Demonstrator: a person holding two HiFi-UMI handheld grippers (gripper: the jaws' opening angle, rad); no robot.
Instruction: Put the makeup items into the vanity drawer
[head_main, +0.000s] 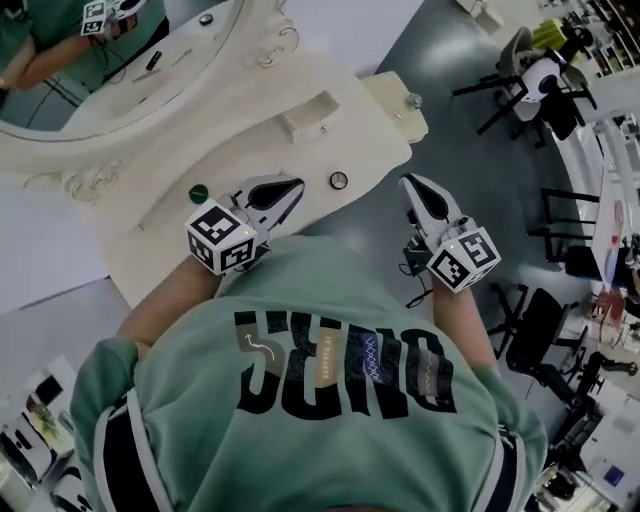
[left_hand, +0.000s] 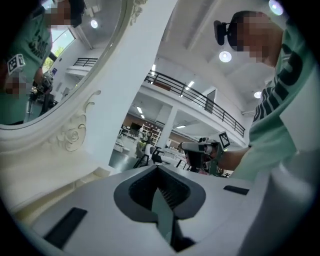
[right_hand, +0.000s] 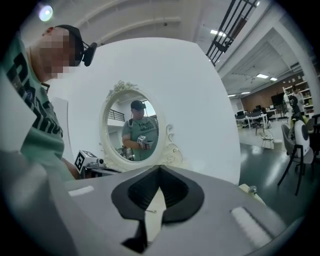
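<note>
In the head view the cream vanity (head_main: 250, 140) stands in front of me. On its top lie a small green-capped item (head_main: 199, 192) and a small round dark-rimmed item (head_main: 339, 180). My left gripper (head_main: 298, 184) is shut and empty over the vanity's near edge, between these two items. My right gripper (head_main: 408, 183) is shut and empty too, just off the vanity's right end, over the floor. The left gripper view shows shut jaws (left_hand: 159, 168) beside the mirror frame. The right gripper view shows shut jaws (right_hand: 160, 169) facing the oval mirror (right_hand: 132, 132). No drawer front shows.
A low raised box (head_main: 308, 113) sits on the vanity top, and a metal knob (head_main: 413, 99) stands at its right end. The mirror (head_main: 110, 70) fills the upper left. Office chairs (head_main: 535, 80) and black stands (head_main: 540, 340) stand on the grey floor to the right.
</note>
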